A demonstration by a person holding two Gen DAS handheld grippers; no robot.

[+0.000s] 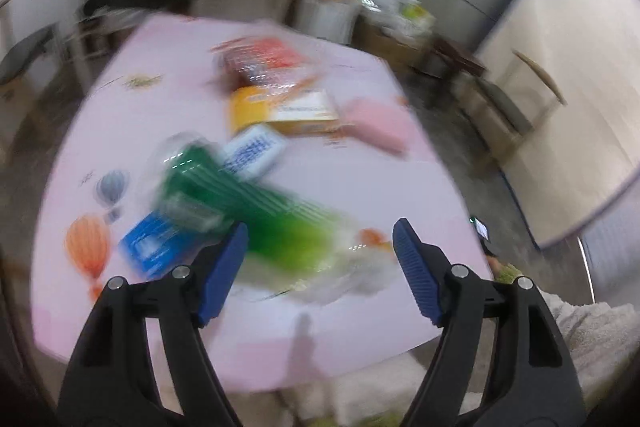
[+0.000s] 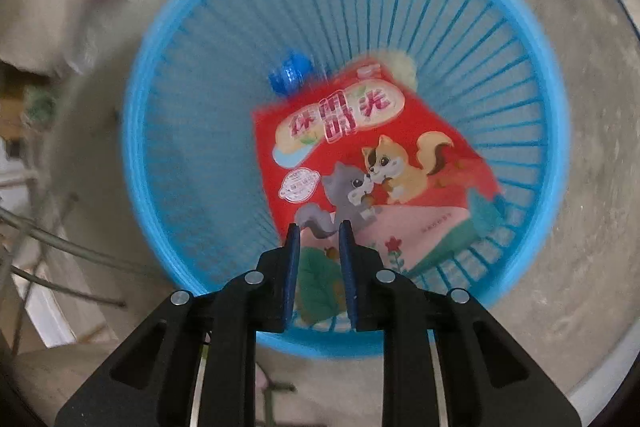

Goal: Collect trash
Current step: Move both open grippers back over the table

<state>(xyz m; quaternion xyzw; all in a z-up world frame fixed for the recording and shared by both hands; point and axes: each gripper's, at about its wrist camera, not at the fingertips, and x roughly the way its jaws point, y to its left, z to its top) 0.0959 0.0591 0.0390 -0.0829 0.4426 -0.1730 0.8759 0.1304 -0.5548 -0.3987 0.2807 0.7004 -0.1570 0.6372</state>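
The red snack bag (image 2: 368, 155) reads 休闲时光 (probably); print on the table's boxes is blurred.

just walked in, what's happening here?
A person with a gripper in each hand is clearing trash off a table into a bin. The right gripper points down over the blue basket; a red snack bag lies inside, with nothing visibly pinched between the narrow jaws. The left gripper is wide open and empty above the pink table, where a green packet, blue packs and an orange box remain. The left view is blurred.
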